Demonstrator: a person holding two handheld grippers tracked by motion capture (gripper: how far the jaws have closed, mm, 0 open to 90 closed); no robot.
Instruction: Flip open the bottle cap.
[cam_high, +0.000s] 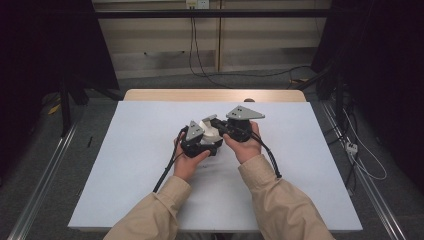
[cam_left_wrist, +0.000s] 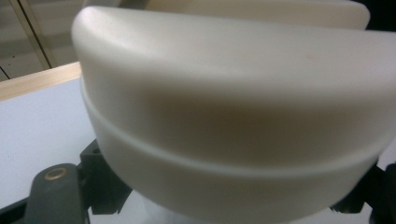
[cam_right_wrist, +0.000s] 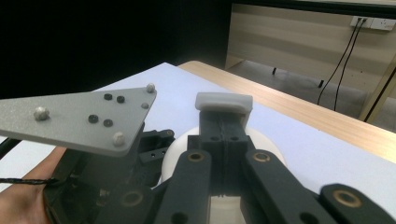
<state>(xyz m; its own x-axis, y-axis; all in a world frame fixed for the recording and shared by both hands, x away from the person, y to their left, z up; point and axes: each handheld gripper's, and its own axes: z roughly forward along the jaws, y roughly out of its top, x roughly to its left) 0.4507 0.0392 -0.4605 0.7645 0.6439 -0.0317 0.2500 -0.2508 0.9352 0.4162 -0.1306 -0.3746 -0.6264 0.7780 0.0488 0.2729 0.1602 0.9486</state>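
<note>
Both tools, the left tool (cam_high: 207, 131) and the right tool (cam_high: 223, 129), stand clamped on the cream lidded container (cam_high: 210, 130) above the worktop (cam_high: 140, 150), apparently mid-opening; next comes a steady pull apart.

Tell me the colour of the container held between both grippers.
Cream-white container, plain and unpatterned; clearest in the left gripper view.

Two tools: left tool (cam_high: 209, 131), right tool (cam_high: 223, 129); one cream container (cam_high: 210, 128); one table (cam_high: 150, 150).

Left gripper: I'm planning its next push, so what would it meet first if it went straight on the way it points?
Likely the cream rounded object, which sits right at the left gripper, seemingly already against it.
</note>
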